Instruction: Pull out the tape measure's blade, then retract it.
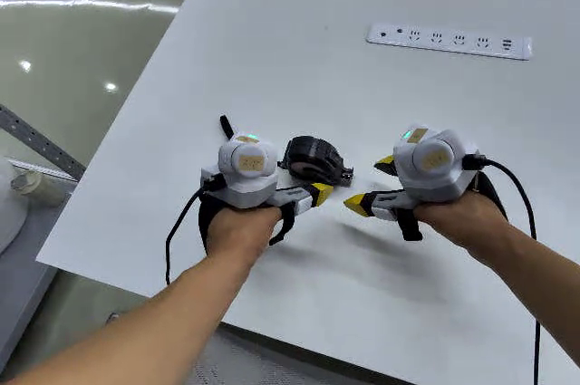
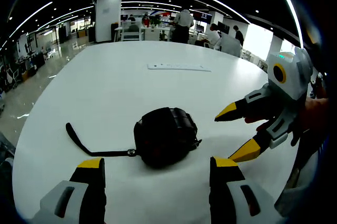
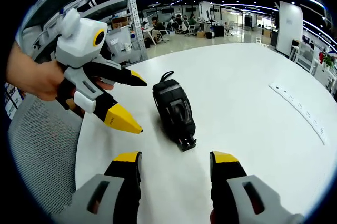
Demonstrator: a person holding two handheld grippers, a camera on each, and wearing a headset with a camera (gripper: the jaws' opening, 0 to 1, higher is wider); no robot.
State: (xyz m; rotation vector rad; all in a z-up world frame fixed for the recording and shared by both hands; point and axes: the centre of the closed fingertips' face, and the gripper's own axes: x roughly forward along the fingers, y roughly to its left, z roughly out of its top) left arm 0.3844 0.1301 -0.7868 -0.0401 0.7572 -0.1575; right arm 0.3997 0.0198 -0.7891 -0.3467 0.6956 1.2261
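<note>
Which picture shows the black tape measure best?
The left gripper view: the tape measure lies whole in the middle, strap included. The right gripper view shows it end-on. In the head view the left gripper partly hides it.

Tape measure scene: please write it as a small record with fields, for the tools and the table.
tape measure: black, lying on the white table, blade not pulled out
left tool: open, tape measure just ahead of it, not gripped
right tool: open, facing the tape measure, apart from it
strap: black, stretched flat on the table
power strip: white, farther back
</note>
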